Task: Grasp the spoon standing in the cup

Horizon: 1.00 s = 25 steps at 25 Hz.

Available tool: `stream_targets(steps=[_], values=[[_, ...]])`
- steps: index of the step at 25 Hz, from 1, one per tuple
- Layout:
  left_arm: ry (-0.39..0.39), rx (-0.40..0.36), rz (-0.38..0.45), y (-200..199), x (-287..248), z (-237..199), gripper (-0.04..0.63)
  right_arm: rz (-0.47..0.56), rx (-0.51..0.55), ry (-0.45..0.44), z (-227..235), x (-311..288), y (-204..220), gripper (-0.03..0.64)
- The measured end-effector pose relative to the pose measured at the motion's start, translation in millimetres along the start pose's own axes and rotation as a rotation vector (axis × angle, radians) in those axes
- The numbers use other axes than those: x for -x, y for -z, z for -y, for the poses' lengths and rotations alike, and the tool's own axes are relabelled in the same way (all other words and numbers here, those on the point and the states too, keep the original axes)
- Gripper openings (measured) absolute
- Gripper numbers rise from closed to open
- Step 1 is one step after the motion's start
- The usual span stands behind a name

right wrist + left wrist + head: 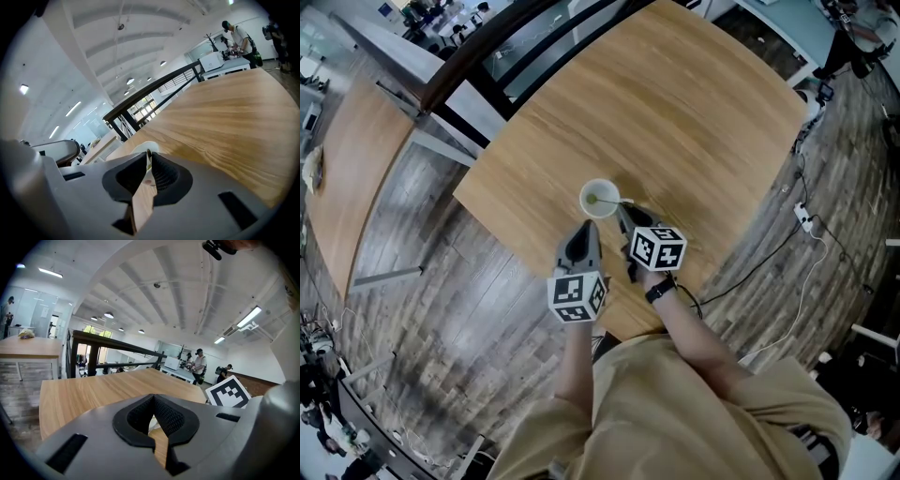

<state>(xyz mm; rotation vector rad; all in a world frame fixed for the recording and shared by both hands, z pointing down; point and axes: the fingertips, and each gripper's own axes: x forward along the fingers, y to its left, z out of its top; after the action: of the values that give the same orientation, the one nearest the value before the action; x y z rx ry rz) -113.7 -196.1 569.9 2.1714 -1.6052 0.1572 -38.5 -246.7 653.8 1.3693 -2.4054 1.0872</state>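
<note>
A white cup [599,198] stands on the wooden table [675,112] near its front edge, with a spoon [622,202] in it whose handle leans out to the right. My right gripper [622,210] reaches that handle from the near side. In the right gripper view the thin spoon handle [149,156] sits between the pads at the tip of the right gripper [149,161], which presses on it, and the cup's rim [142,147] shows just beyond. My left gripper [588,226] points at the cup from the near side, shut and empty. Through the gap below the left gripper's [153,404] tips a bit of the cup [151,426] shows.
The table's left corner [457,192] and front edge lie close to the cup. A dark railing [478,56] runs behind the table, and a second wooden table [347,159] stands at the left. Cables and a power strip [804,217] lie on the floor at the right. People stand far off.
</note>
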Motion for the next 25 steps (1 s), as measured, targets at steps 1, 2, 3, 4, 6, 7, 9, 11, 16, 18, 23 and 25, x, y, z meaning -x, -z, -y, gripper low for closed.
stream_targets(steps=[1,2,3,4,6,7,9,11,16,18,23,25], values=[[0.0,0.001,0.001,0,0,0,0.011,0.01,-0.005,0.004,1,1,-1,0.032],[-0.001,0.002,0.002,-1,0,0,0.011,0.016,-0.002,0.007,2,1,-2,0.026],[-0.001,0.002,0.004,-1,0,-1,0.011,0.018,0.004,0.008,2,2,-3,0.022],[-0.001,0.001,0.006,-2,1,-1,0.011,0.019,0.014,0.007,2,3,-4,0.02],[-0.002,0.0,0.011,-4,1,-1,0.011,0.02,0.035,0.003,0,4,-7,0.018],[-0.002,0.0,0.014,-5,2,-2,0.011,0.019,0.045,-0.001,-1,5,-8,0.018],[-0.004,-0.001,0.018,-7,2,-3,0.011,0.016,0.06,-0.012,-5,6,-10,0.018],[-0.004,-0.002,0.022,-9,3,-3,0.011,0.016,0.075,-0.018,-8,8,-12,0.018],[-0.007,-0.015,0.033,-16,11,-4,0.011,0.04,0.174,-0.01,-21,21,-26,0.018],[-0.008,-0.021,0.041,-19,16,-4,0.011,0.056,0.241,-0.003,-29,28,-33,0.017],[-0.013,-0.055,0.064,-27,29,-1,0.011,0.112,0.358,-0.001,-49,53,-49,0.018],[-0.016,-0.073,0.074,-31,33,2,0.011,0.131,0.363,-0.008,-53,62,-51,0.018]])
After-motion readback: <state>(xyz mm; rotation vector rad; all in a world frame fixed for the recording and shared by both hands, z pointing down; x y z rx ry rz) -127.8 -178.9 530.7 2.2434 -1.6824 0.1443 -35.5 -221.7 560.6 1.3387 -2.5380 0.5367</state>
